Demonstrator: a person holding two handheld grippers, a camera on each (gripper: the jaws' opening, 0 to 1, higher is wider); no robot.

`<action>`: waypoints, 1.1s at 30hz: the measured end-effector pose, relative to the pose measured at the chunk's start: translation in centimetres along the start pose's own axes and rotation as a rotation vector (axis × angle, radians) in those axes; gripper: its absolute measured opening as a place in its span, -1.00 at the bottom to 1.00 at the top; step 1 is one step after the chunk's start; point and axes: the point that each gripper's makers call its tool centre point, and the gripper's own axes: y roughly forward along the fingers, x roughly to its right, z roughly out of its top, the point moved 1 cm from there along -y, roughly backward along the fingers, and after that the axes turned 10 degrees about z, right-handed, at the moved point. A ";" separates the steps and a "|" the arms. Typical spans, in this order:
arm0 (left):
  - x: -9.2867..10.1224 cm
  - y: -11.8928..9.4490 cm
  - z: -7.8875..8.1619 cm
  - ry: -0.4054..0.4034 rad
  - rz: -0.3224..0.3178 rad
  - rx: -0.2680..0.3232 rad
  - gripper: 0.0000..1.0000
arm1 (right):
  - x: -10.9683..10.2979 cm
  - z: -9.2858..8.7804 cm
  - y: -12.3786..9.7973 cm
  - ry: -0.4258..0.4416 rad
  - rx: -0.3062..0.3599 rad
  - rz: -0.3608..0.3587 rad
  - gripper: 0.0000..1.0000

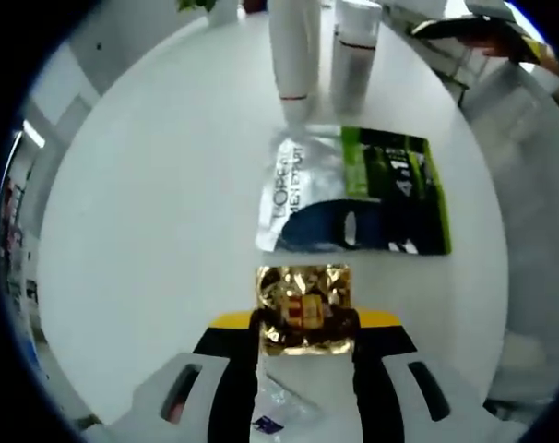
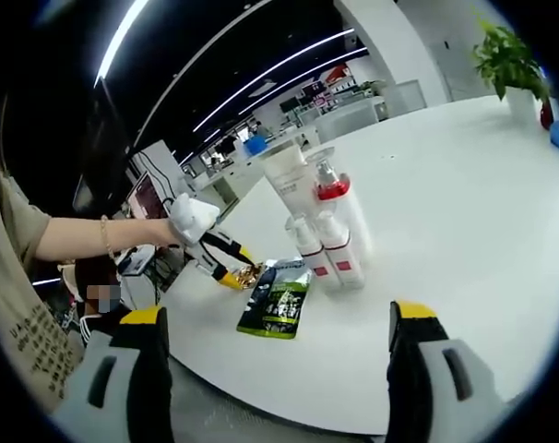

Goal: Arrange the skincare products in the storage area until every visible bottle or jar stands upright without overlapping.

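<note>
My left gripper [image 1: 304, 325] is shut on a crinkled gold foil packet [image 1: 303, 305] just above the white table [image 1: 141, 212]. Beyond it a silver, green and black sachet [image 1: 353, 189] lies flat. Behind the sachet stand two tall white bottles [image 1: 293, 46] [image 1: 355, 51]. In the right gripper view, a gloved hand [image 2: 192, 221] holds the left gripper [image 2: 226, 263] with the gold packet [image 2: 253, 272] beside the sachet [image 2: 278, 300]. A white tube [image 2: 287, 175], a red-collared bottle [image 2: 337, 198] and two small white bottles [image 2: 307, 245] [image 2: 342, 247] stand upright together. My right gripper [image 2: 279, 365] is open, with nothing between its jaws.
A clear plastic scrap [image 1: 281, 406] lies under my left jaws. A potted plant [image 2: 512, 60] stands at the table's far edge. A dark flat object [image 1: 473, 28] sits off the table's edge. The table edge [image 2: 261, 406] runs close before my right jaws.
</note>
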 end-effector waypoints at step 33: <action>0.8 -2.3 0.4 -0.262 0.045 0.089 0.32 | -0.6 0.0 0.1 -0.018 -0.002 0.027 0.99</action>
